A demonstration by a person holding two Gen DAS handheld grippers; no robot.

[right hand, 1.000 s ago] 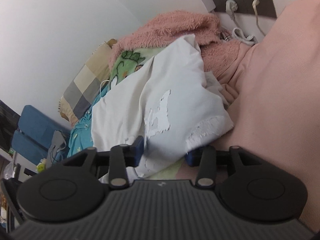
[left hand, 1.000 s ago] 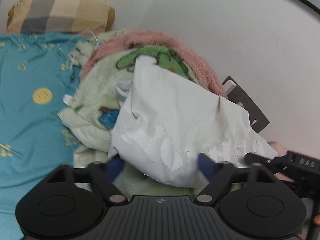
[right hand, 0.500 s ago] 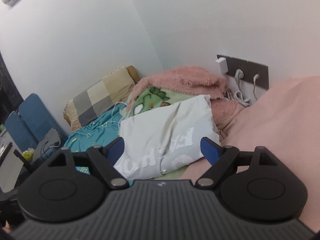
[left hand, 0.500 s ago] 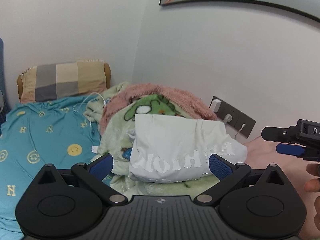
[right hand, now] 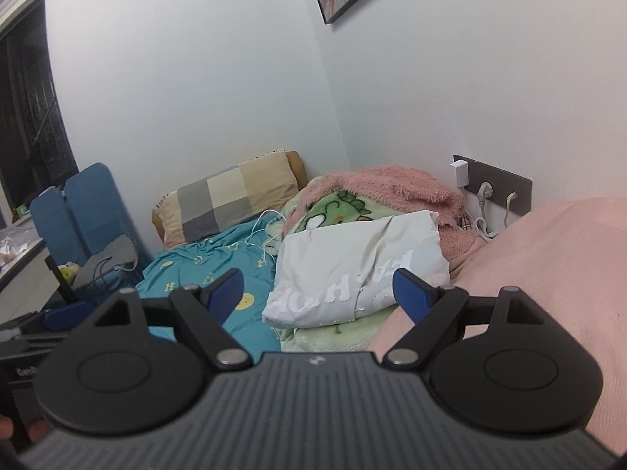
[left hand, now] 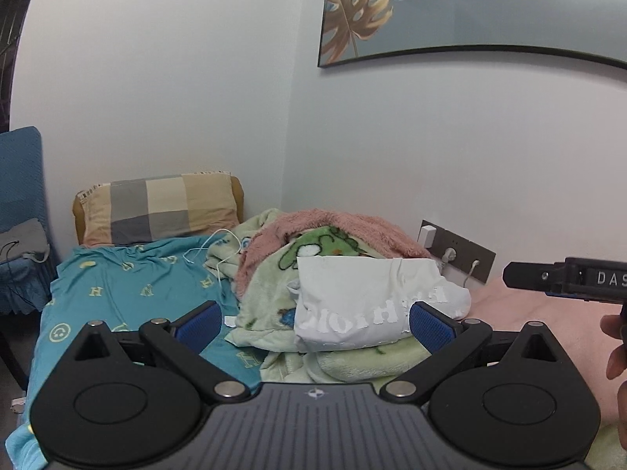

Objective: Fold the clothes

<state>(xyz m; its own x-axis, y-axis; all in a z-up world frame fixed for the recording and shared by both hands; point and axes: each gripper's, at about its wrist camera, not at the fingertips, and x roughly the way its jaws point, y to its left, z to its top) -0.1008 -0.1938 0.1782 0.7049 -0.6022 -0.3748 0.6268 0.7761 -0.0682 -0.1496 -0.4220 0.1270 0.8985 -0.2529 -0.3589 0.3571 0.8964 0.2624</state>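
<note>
The left gripper (left hand: 313,321) has its blue-padded jaws spread wide with nothing between them, and the right gripper (right hand: 319,291) stands the same way, jaws fully apart and empty. The folded white T-shirt (left hand: 372,301), its cracked white lettering facing outward, lies on top of a pale green cartoon blanket (left hand: 274,305), well apart from both sets of pads; in the left wrist view it sits around one o'clock from the gripper's centre, and in the right wrist view (right hand: 352,270) close to twelve o'clock. A fluffy pink throw (left hand: 337,227) is heaped behind the shirt against the wall. At about ten o'clock in the left view spreads a teal sheet with yellow smiley prints (left hand: 129,290), and beyond it a checked pillow (left hand: 156,207) leans at the head of the bed. A thin white cable (left hand: 219,246) trails over the sheet's edge. At three o'clock a pink cover (right hand: 548,266) fills the bed's near side, below a grey socket panel (right hand: 497,186) with plugs in it. What may be a blue chair (right hand: 78,211) stands at nine o'clock, too blurred to be sure.
</note>
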